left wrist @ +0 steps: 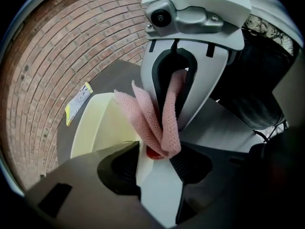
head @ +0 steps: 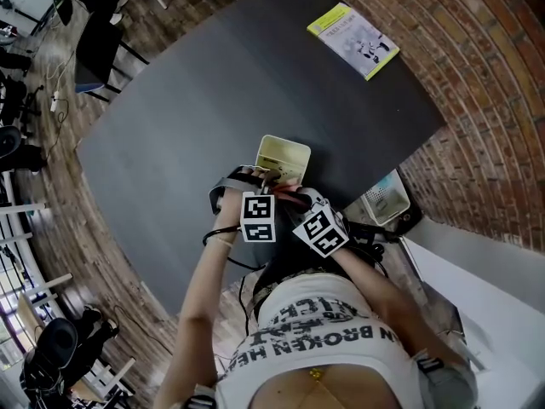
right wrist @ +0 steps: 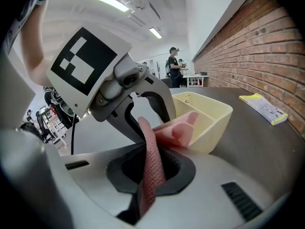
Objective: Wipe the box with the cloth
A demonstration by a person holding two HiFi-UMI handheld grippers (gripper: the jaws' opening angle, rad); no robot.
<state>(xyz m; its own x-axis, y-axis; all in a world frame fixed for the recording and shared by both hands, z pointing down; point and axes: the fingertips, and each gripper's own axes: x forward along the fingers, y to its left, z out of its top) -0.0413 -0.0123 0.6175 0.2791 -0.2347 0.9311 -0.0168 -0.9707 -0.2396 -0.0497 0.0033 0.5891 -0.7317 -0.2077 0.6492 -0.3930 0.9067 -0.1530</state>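
One broad dark table [head: 213,100] carried the cream box [head: 289,146] at centre frame. Right gripper [right wrist: 145,178] pinched the pink cloth [right wrist: 178,130]; left gripper [left wrist: 159,159] stood spread around its other end. Best, I reckoned, to steady the box and wipe with light strokes: the table's edge ran close below it, open room lay upper left.

White top [head: 341,337], black lettering; grey-white left hand-held gripper [left wrist: 155,167] and right hand-held gripper [right wrist: 150,174] bear black-and-white marker cubes [head: 258,217]
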